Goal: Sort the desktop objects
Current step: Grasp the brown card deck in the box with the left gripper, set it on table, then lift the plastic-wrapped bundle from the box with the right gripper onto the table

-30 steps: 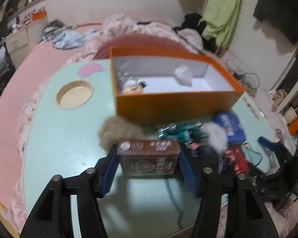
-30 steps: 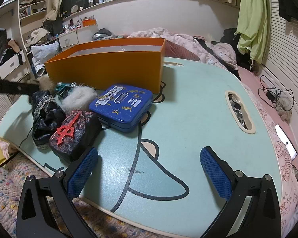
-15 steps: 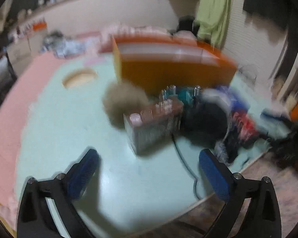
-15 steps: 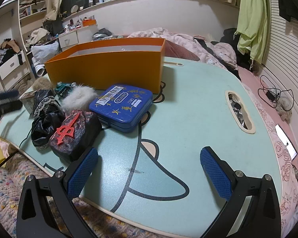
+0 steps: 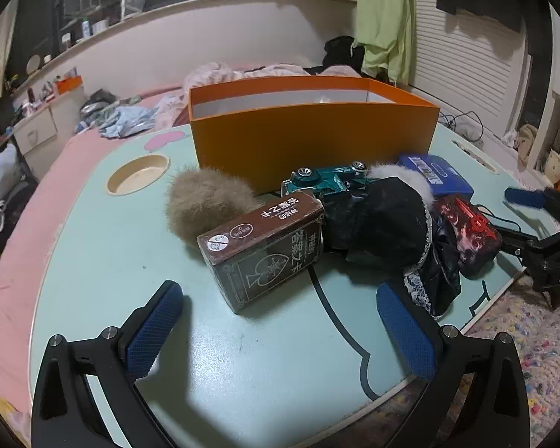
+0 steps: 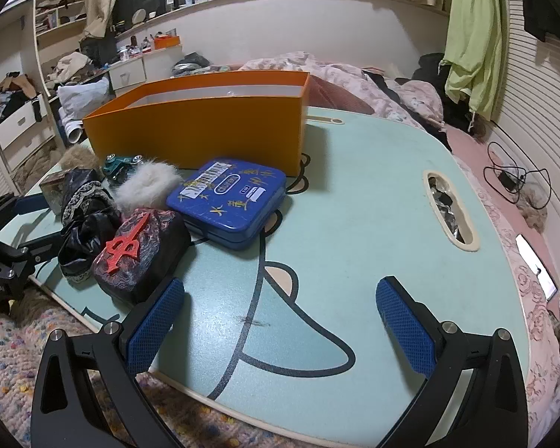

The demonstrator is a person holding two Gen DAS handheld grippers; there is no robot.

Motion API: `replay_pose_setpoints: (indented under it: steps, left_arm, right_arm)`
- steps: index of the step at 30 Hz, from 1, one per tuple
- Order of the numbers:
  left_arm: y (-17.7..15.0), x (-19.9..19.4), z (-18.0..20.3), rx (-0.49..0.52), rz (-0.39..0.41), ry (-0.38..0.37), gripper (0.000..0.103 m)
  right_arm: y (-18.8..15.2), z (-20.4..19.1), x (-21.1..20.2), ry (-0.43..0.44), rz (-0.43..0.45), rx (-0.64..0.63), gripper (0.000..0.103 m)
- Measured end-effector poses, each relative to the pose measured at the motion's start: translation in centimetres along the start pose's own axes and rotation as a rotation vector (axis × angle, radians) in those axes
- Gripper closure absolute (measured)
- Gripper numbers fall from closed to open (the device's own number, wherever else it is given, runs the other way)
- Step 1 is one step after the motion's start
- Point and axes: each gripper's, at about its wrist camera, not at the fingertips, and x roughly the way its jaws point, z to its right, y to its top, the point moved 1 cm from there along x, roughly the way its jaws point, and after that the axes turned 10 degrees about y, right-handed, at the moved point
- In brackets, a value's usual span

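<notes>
Glossy brown box [image 5: 265, 246], fluffy tan pompom [image 5: 205, 201]

A: Both views are sharp right now, lit from overhead, a touch dim and warm.

B: Soft shadows under the orange box [image 6: 205, 138], faint glare on the mint table [image 6: 354, 205]. Fisheye bends the edges, and the corners go black.

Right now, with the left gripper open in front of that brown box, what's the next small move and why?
Probably ease the left gripper forward so its open jaws straddle the brown box, then close. The box lies loose on the table, outside the orange bin.
</notes>
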Motion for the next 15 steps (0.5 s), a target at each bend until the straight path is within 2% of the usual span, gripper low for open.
replay_pose_setpoints:
  steps: [3,5,9,12,13,14,15]
  left_arm:
    - [0.0,0.0,0.0,-0.001,0.001,-0.001,0.000]
    - [0.0,0.0,0.0,-0.001,0.002,-0.002,0.000]
    - [0.0,0.0,0.0,-0.001,0.003,-0.002,0.000]
    - [0.0,0.0,0.0,-0.001,0.005,-0.003,0.000]
    - [0.0,-0.1,0.0,0.000,0.007,-0.004,0.000]
    - [0.0,-0.1,-0.1,0.000,0.009,-0.006,0.000]
    - [0.0,-0.1,-0.1,0.001,0.012,-0.007,0.000]
  right_arm:
    - [0.9,-2.0,-1.1,-0.043,0.030,-0.059,0.001]
    - [2.7,-3.9,-2.9,0.002,0.094,-0.111,0.001]
    - [8.3,-6.0,-3.7,0.046,0.115,-0.152,0.001]
    - [13.4,-6.4,-1.2,0.055,0.053,-0.140,0.002]
    - [15.4,-6.4,0.6,0.043,0.005,-0.132,0.005]
    - [16.7,-6.4,2.2,0.031,-0.039,-0.127,0.015]
    - [17.4,-6.2,3.6,0.019,-0.077,-0.120,0.020]
